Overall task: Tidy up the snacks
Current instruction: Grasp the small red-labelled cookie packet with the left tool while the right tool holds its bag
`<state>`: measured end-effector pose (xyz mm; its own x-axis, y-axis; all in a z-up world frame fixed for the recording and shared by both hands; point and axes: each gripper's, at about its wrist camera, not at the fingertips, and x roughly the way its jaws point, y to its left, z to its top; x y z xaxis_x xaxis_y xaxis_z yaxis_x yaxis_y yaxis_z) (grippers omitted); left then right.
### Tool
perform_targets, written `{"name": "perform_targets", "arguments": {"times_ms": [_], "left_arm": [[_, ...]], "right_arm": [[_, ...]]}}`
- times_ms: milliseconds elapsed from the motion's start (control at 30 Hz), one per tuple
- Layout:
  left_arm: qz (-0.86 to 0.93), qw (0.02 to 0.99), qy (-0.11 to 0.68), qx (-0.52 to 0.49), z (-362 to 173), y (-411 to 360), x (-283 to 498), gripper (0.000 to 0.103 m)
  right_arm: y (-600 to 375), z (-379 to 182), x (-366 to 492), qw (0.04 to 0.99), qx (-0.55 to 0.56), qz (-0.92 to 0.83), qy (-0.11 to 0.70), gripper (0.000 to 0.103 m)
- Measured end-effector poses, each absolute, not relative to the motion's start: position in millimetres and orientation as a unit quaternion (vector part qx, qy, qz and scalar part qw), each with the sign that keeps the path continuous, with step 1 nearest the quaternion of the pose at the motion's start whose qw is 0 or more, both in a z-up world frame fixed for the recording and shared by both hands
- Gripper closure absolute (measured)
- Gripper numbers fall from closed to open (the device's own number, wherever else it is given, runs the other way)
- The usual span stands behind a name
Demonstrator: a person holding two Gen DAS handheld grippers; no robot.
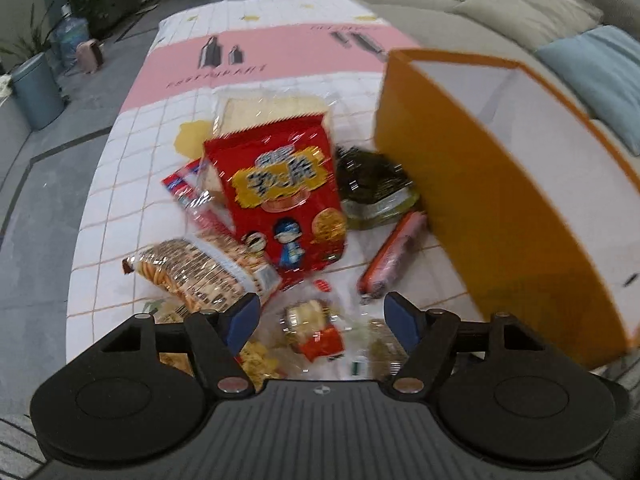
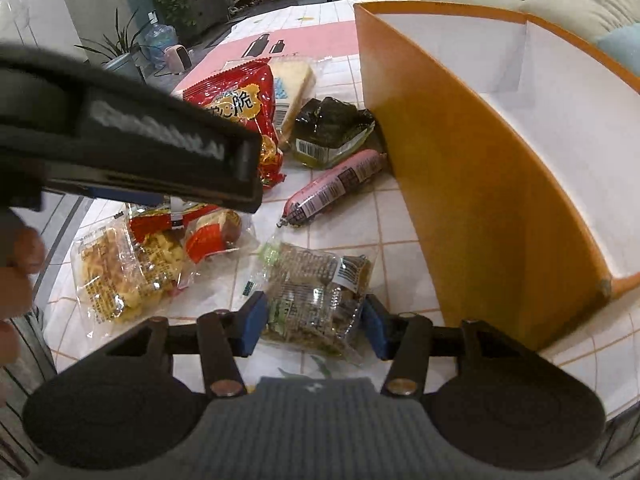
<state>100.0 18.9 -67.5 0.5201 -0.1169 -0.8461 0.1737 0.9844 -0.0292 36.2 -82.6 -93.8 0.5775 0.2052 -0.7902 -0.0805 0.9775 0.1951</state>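
Note:
Snacks lie scattered on a tiled tablecloth [image 1: 132, 184] beside an open orange box [image 1: 480, 208] with a white inside. My left gripper [image 1: 322, 316] hangs open over a small clear packet with a red label [image 1: 320, 340], with nothing between its pads. Ahead of it lie a red bag [image 1: 288, 200], a pink sausage [image 1: 394, 256], a dark green packet [image 1: 372, 188] and a clear biscuit pack [image 1: 192, 272]. My right gripper [image 2: 314, 326] is shut on a clear packet of green-brown snack [image 2: 316, 296] lying on the table, left of the orange box [image 2: 460, 184]. The left gripper's black body [image 2: 160, 148] crosses the right wrist view.
A sandwich pack [image 1: 272, 108] lies behind the red bag, and a yellow noodle-snack packet [image 2: 116, 276] sits near the table's front-left edge. A sofa with cushions [image 1: 532, 12] stands right of the table. A hand [image 2: 20, 248] shows at the left. A bin [image 1: 34, 88] and plants stand on the floor.

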Motion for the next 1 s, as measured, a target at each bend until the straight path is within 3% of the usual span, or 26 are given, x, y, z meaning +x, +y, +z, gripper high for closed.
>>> {"name": "perform_targets", "arguments": {"times_ms": [700, 867, 1000], "left_arm": [[-0.069, 0.844, 0.531, 0.026, -100, 11, 129, 0.023], [-0.065, 0.845, 0.531, 0.016, -97, 13, 124, 0.052], [-0.075, 0.849, 0.523, 0.01, -91, 18, 120, 0.063]], "right_arm": [[-78, -96, 39, 0.888, 0.06, 0.082, 0.447, 0.051], [-79, -94, 38, 0.887, 0.058, 0.092, 0.448, 0.043], [-74, -95, 37, 0.887, 0.041, 0.101, 0.449, 0.037]]}}
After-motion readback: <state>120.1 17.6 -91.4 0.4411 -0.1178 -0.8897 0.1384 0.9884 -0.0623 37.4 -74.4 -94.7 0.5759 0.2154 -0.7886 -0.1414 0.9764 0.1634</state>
